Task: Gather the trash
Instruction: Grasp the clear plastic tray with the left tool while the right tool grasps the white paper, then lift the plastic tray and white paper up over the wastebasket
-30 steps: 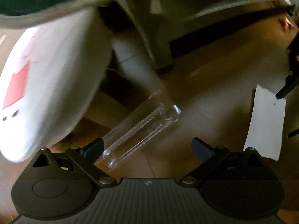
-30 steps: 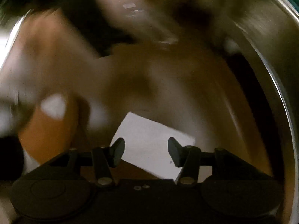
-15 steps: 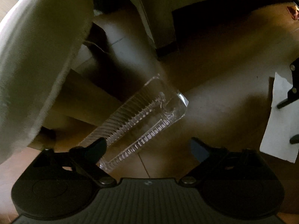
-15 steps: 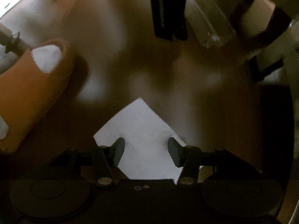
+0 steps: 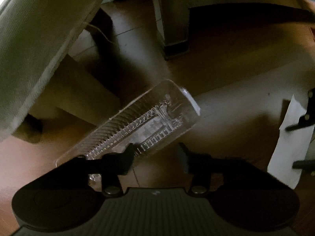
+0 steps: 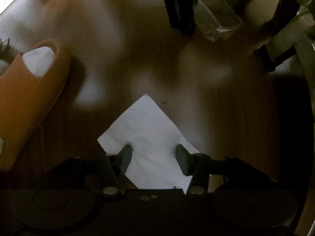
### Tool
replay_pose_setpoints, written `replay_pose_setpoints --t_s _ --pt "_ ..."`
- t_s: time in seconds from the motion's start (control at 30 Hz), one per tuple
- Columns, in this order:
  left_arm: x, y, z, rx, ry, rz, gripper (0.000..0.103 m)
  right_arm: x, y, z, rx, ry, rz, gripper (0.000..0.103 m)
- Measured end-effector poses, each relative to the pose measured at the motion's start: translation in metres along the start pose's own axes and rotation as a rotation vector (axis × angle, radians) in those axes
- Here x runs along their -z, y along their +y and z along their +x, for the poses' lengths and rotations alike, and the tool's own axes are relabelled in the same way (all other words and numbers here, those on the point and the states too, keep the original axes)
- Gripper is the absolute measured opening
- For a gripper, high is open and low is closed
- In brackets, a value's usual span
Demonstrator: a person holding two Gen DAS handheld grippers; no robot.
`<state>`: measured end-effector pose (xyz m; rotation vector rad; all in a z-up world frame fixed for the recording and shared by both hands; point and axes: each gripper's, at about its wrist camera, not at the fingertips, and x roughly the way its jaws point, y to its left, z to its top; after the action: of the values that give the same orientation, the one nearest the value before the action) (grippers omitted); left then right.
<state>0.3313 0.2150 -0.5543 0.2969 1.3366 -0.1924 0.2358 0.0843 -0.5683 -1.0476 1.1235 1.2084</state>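
A clear ribbed plastic tray (image 5: pixel 141 125) lies slantwise on the brown floor. My left gripper (image 5: pixel 155 157) is open and low over the tray's near part, its left finger in front of the plastic. A white paper napkin (image 6: pixel 149 137) lies flat on the floor. My right gripper (image 6: pixel 151 157) is open, its fingers set down on either side of the napkin. The napkin also shows at the right edge of the left wrist view (image 5: pixel 289 143). The tray shows at the top of the right wrist view (image 6: pixel 216 23), beside the left gripper's black body (image 6: pixel 179 7).
A large white bag or cloth (image 5: pixel 39 39) hangs at upper left. A furniture leg (image 5: pixel 173 19) and a cardboard box (image 5: pixel 74 102) stand behind the tray. An orange object with white patches (image 6: pixel 29 90) lies left of the napkin. Chair legs (image 6: pixel 279 29) stand at upper right.
My left gripper has come down closer to the tray and its fingers have narrowed. My right gripper has steadied and lowered onto the napkin, which has turned corner-up in view.
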Motion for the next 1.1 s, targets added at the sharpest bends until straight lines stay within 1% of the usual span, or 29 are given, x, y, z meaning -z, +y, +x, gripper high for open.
replay_pose_setpoints --t_s 0.03,0.07,0.1,0.13,0.2,0.23,0.33,0.4,0.53,0.67,0.77,0.87,0.97,1.03,1.1 --pt "0.000 0.001 0.000 0.006 0.006 -0.022 0.030 0.000 0.001 0.000 0.000 -0.004 0.003 0.041" --pt "0.001 0.001 0.000 0.003 0.010 -0.044 0.030 0.001 0.001 0.000 0.000 -0.011 0.004 0.026" --pt "0.002 0.001 0.003 0.001 0.011 -0.059 0.028 0.001 0.003 -0.001 0.001 -0.013 0.004 0.004" --pt "0.003 0.002 0.004 0.008 0.012 -0.080 0.022 0.004 0.004 -0.003 0.009 -0.007 0.013 0.004" --pt "0.004 0.005 0.005 0.025 0.022 -0.135 0.016 0.006 0.002 -0.001 0.002 0.000 0.045 0.004" --pt "0.005 0.007 0.005 0.028 0.030 -0.166 0.011 0.007 0.000 -0.001 0.001 0.007 0.065 0.004" --pt "0.010 0.010 0.004 0.049 0.040 -0.237 0.008 0.012 -0.010 -0.006 0.002 0.011 0.162 0.004" --pt "0.014 0.010 0.000 0.057 0.031 -0.268 0.007 0.019 -0.018 -0.014 -0.018 0.006 0.250 0.004" --pt "0.025 0.012 -0.014 0.080 0.025 -0.343 0.006 0.036 -0.029 -0.035 -0.018 -0.008 0.381 0.004" --pt "0.028 0.011 -0.040 0.092 0.011 -0.367 0.005 0.054 -0.042 -0.067 -0.008 -0.034 0.525 0.004" --pt "0.025 0.009 -0.065 0.071 -0.009 -0.371 0.005 0.064 -0.047 -0.094 -0.001 -0.071 0.589 0.004" --pt "0.027 0.014 -0.089 0.088 -0.033 -0.418 0.006 0.074 -0.047 -0.118 0.006 -0.106 0.628 0.004" --pt "0.025 0.022 -0.091 0.111 -0.056 -0.448 0.007 0.083 -0.048 -0.134 -0.010 -0.131 0.676 0.004" --pt "0.027 0.019 -0.089 0.103 -0.046 -0.450 0.009 0.088 -0.050 -0.148 -0.039 -0.144 0.733 0.004" --pt "0.027 0.016 -0.084 0.109 -0.034 -0.448 0.010 0.101 -0.045 -0.161 -0.077 -0.154 0.778 0.004"
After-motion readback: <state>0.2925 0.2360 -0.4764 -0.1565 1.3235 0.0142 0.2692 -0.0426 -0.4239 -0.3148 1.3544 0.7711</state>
